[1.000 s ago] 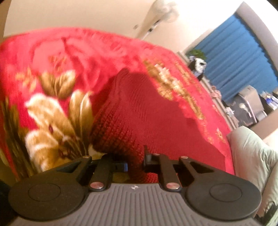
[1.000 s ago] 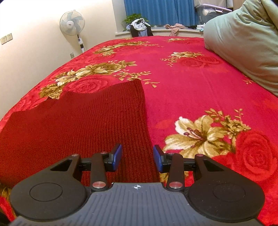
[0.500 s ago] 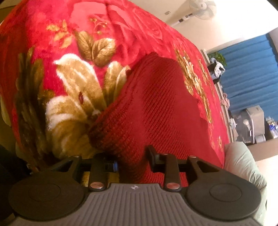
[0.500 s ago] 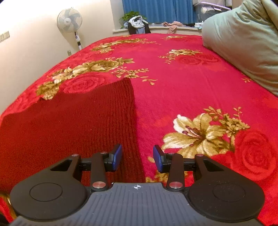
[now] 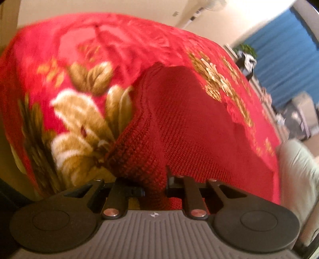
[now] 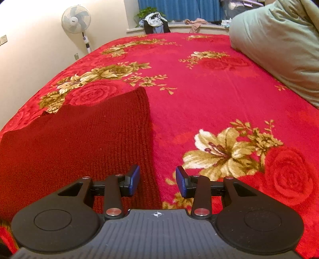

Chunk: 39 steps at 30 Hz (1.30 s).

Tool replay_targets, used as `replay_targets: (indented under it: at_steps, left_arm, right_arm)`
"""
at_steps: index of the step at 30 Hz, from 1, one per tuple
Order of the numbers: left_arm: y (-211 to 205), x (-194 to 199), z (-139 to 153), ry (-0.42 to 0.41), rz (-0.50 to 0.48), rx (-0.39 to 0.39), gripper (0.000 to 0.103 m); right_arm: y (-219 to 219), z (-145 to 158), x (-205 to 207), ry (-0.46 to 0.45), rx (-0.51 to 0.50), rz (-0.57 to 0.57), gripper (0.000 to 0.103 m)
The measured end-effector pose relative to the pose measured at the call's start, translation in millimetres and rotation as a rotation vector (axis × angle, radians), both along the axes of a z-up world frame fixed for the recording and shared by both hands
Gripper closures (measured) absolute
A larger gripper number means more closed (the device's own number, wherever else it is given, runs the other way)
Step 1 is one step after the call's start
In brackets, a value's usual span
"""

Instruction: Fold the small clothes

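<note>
A dark red knitted garment (image 5: 189, 127) lies on a red flowered bed blanket (image 5: 83, 59). My left gripper (image 5: 154, 187) is shut on a bunched corner of the garment, which rises from the bed into the fingers. In the right wrist view the garment (image 6: 79, 143) lies flat at the left, its ribbed edge running toward me. My right gripper (image 6: 157, 182) is open and empty, its blue pads (image 6: 134, 179) just above the garment's right edge and the blanket (image 6: 199, 89).
A pale green quilt (image 6: 279, 49) is piled at the right of the bed. A standing fan (image 6: 76, 20) is by the left wall. Blue curtains (image 6: 179, 8) and a sill with clothes are at the far end.
My left gripper has tilted and shifted while holding the garment corner, which now stands more bunched and lifted. My right gripper has shifted slightly to the left, still open.
</note>
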<state>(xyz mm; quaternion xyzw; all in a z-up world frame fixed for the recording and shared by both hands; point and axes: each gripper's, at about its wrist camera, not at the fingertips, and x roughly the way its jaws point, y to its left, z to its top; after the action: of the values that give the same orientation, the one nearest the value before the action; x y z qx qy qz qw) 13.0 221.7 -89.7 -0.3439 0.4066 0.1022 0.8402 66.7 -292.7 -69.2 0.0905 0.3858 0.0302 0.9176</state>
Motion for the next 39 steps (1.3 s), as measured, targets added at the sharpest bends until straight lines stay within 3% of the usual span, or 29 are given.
replay_targets:
  at_steps: [5,10,15,20,23,25,27,29,31,36,38,39]
  left_arm:
    - [-32.0,11.4,39.3,0.021,-0.043,0.187,0.086]
    - [-75.2,30.0,86.3,-0.041,-0.098,0.332,0.087]
    - [-156.7,50.9,124.6,-0.168,-0.264,0.469,0.087]
    - [-260.4,61.4,129.1,-0.283,-0.494,0.543,0.087]
    - [-318.0,66.0,106.1,-0.291,-0.662,0.536,0.087]
    - [-346.0,71.1,79.7,-0.246,-0.788,0.512,0.084]
    - [-368.0,75.1,51.7,-0.166,-0.941,0.447,0.064]
    - [-378.2,73.1,35.5,-0.104,-1.038,0.426,0.055]
    - [-370.4,65.9,41.0,-0.145,-1.056,0.438,0.051]
    - [-296.6,67.1,76.4,-0.207,-0.971,0.250,0.049]
    - [-262.5,70.3,89.6,-0.232,-0.906,0.263,0.045]
    - [-246.3,72.6,93.9,-0.239,-0.877,0.285,0.044]
  right_arm:
    - [-12.7,1.7,5.2,0.033,0.032,-0.030,0.062]
    - [-30.8,11.1,9.1,-0.008,0.062,-0.083,0.062]
    - [-54.8,20.3,11.8,-0.058,0.086,-0.140,0.064]
    - [-75.6,26.5,12.8,-0.113,0.109,-0.198,0.065]
    - [-82.0,27.6,11.9,-0.129,0.114,-0.228,0.065]
    - [-86.7,27.2,11.6,-0.137,0.128,-0.248,0.065]
    - [-88.8,26.1,11.3,-0.146,0.142,-0.264,0.065]
    - [-89.7,24.8,11.6,-0.148,0.158,-0.267,0.064]
    - [-87.6,23.8,11.2,-0.152,0.181,-0.248,0.064]
    - [-75.9,26.5,10.6,-0.178,0.311,-0.125,0.062]
    - [-70.2,26.4,11.6,-0.172,0.364,-0.072,0.059]
    - [-65.2,26.1,12.3,-0.166,0.380,-0.037,0.053]
